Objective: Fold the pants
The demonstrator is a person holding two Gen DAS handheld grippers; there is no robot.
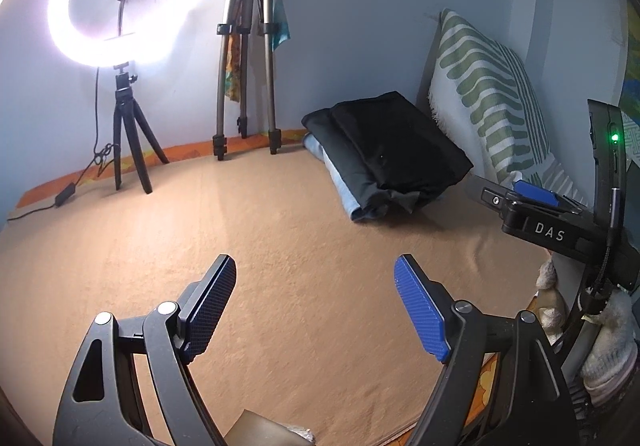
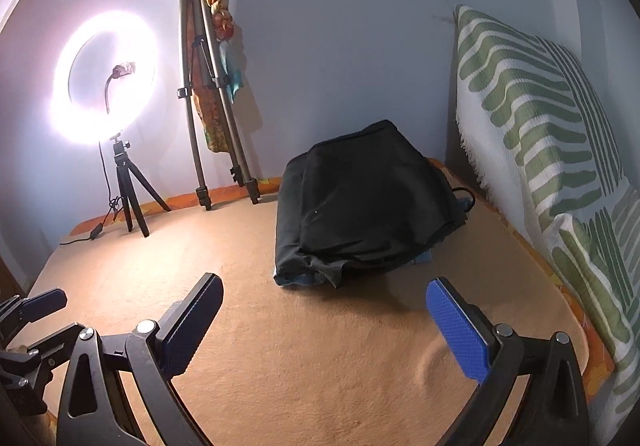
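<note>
Right wrist view: the right tool (image 2: 324, 326) is hanging wide open and empty, nearer the folded black pants (image 2: 360, 206) lying ahead by the pillow (image 2: 560, 146); left tool (image 1: 316, 306) is gaping empty too.

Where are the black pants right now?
The black pants lie folded on the tan blanket, atop something light blue, beside the green-striped pillow.

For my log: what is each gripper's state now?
Left gripper: open, holding nothing.
Right gripper: open, holding nothing.
</note>
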